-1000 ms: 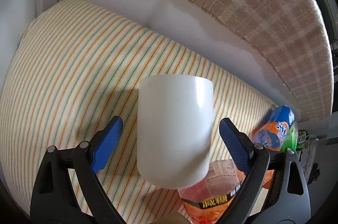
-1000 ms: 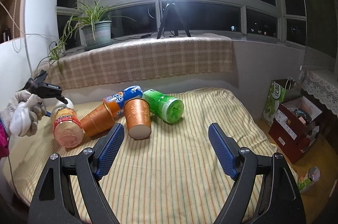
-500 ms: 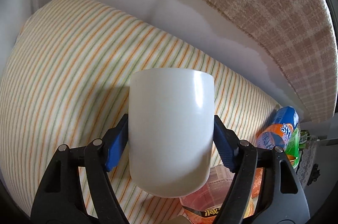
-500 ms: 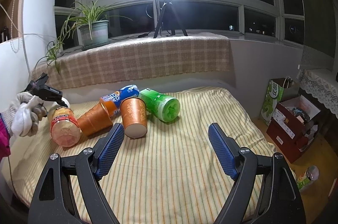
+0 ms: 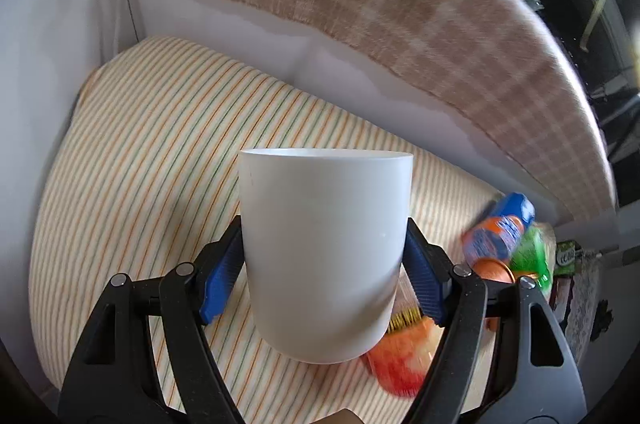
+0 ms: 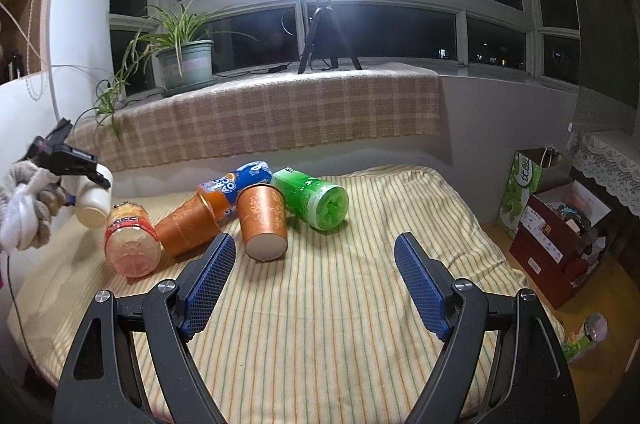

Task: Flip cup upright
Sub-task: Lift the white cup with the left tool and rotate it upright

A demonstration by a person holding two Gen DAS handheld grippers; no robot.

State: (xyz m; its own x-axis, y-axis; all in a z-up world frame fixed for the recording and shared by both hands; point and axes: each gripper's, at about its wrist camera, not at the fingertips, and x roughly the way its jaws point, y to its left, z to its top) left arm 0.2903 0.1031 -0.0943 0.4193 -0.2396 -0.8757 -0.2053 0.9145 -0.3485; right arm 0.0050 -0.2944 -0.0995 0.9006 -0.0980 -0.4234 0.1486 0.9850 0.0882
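Observation:
My left gripper (image 5: 324,274) is shut on a plain white cup (image 5: 324,248), its blue pads pressed on both sides. The cup is lifted off the striped bedcover (image 5: 160,144) and tilted, its open rim pointing away from the camera. In the right wrist view the white cup (image 6: 94,198) hangs in the left gripper (image 6: 86,180) at the far left, above the bed. My right gripper (image 6: 310,282) is open and empty over the front middle of the bed.
Several cups lie on their sides on the bed: a red-and-cream cup (image 6: 130,242), two orange cups (image 6: 264,224), a blue-orange cup (image 6: 240,180) and a green cup (image 6: 314,200). A plaid-covered sill (image 6: 260,116) with a potted plant (image 6: 186,62) and ring light stands behind. Boxes (image 6: 560,232) stand on the floor at right.
My left gripper closed on the white cup, lifted it off the bedcover and tipped it so the view swings up to the plant. The right gripper stayed still.

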